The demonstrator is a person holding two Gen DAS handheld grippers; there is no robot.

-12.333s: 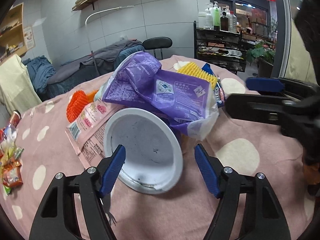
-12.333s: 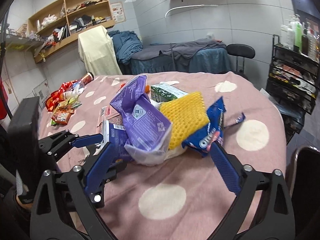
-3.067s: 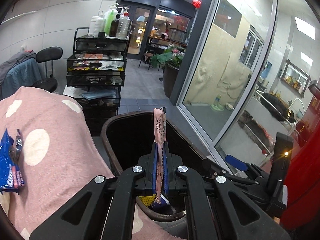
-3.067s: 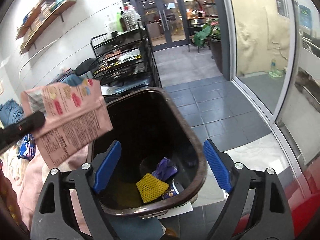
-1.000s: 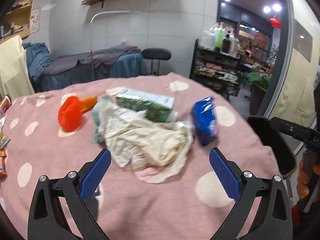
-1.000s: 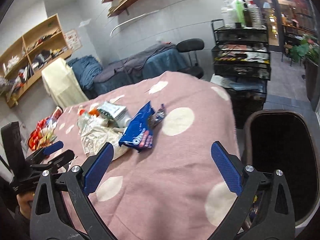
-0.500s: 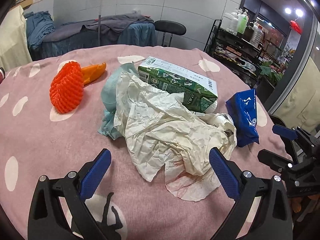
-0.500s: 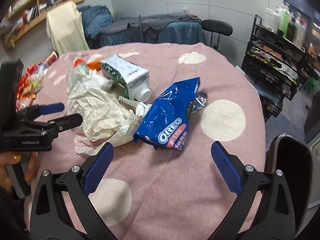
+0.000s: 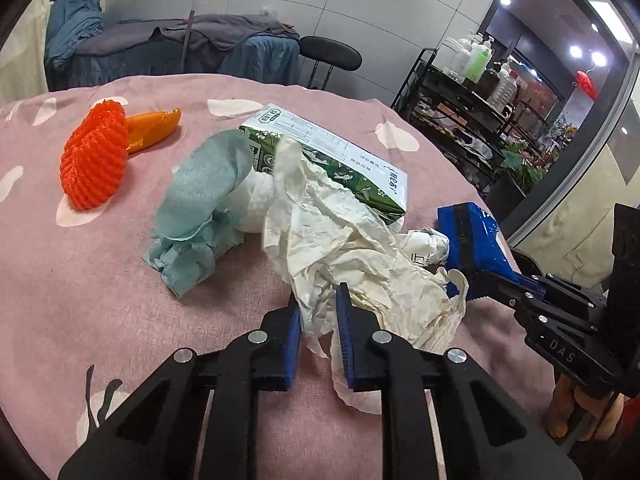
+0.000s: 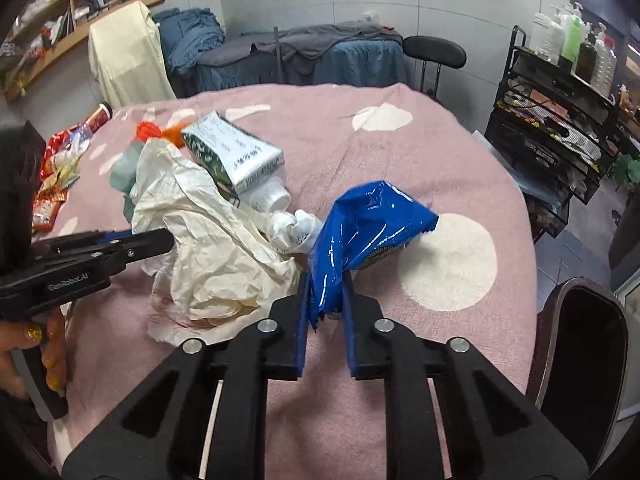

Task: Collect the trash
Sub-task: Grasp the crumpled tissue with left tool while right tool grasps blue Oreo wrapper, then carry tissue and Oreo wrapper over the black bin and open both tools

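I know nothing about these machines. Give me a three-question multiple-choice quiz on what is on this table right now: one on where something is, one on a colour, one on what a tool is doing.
1. Where does the green carton lie?
A. On the floor
B. On the pink spotted cloth, behind the crumpled paper
C. Inside the bin

2. What colour is the mesh fruit sleeve?
A. Orange-red
B. Purple
C. Black

3. What is the right tool doing?
A. Standing wide open over bare cloth
B. Pinching the green carton
C. Pinching the blue snack bag

Answers:
1 B: the carton rests on the cloth, partly covered by the paper.
2 A: the sleeve at the left is bright orange-red.
3 C: its blue pads press the bag's lower edge; the left tool likewise pinches the paper.
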